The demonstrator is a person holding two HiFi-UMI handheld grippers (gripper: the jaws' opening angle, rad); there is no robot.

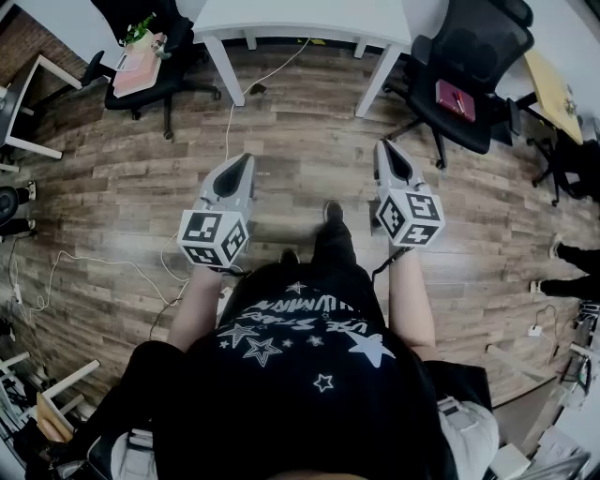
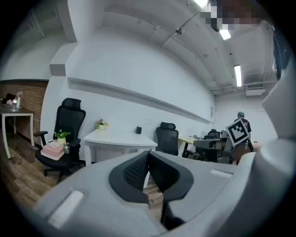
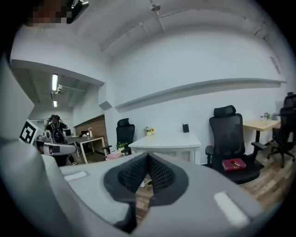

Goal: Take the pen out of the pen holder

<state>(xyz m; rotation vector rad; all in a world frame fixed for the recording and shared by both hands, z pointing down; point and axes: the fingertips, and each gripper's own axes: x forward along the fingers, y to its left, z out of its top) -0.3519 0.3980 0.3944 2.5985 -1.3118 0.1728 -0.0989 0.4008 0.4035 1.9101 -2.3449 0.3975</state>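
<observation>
I hold both grippers level at waist height over the wooden floor, well short of the white table (image 1: 300, 19). On the table (image 2: 118, 137) stands a small dark holder (image 2: 138, 130), also in the right gripper view (image 3: 185, 127) on the tabletop (image 3: 166, 139). It is too small to make out a pen. My left gripper (image 1: 247, 159) points at the table, its jaws (image 2: 148, 153) meeting at the tips with nothing between them. My right gripper (image 1: 384, 145) runs parallel to it, shut and empty (image 3: 148, 156).
A black chair (image 1: 150, 47) with a pink box and a plant stands left of the table. Another black chair (image 1: 469, 75) with a red book is on the right. A cable (image 1: 230, 122) trails across the floor. A flower pot (image 2: 101, 124) sits on the table. Other desks and a person (image 3: 54, 127) are further off.
</observation>
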